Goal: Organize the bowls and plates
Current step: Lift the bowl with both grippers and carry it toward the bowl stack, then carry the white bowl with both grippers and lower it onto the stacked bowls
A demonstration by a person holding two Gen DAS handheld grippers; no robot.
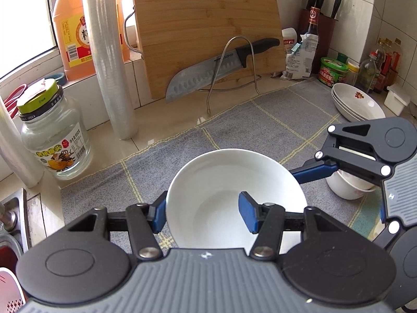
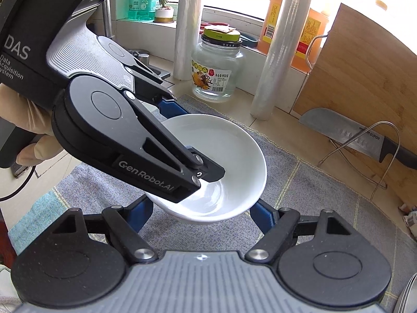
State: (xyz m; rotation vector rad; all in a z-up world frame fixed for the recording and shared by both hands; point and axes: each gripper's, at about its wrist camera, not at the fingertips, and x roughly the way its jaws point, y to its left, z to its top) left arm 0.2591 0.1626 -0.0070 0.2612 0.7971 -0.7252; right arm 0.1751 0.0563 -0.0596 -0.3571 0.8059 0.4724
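Blue pads of the left gripper (image 1: 203, 215) pinch the rim of one white bowl (image 1: 234, 198) over the grey mat (image 1: 260, 120).
Glazed ceramic looks stiff, slippery and fragile; the rim is the best hold. The right gripper (image 2: 200, 214) stands wide around the bowl's base, contact unclear. Two dishes (image 1: 357, 101) are stacked far right, another bowl (image 1: 346, 185) is nearer.

Between the left gripper's (image 1: 203, 215) blue matt rubbery fingers (image 1: 249, 215) sits a glossy white glazed bowl (image 1: 229, 182). Beneath it lies a grey woven cloth mat (image 1: 260, 120), rough and matt, on the smooth pale stone-like tabletop (image 1: 166, 120). Beyond the fingers lean a matt bamboo cutting board (image 1: 203, 20) and a brushed-steel knife (image 1: 206, 75) with a black plastic handle; left stands a clear glass jar (image 1: 56, 140).
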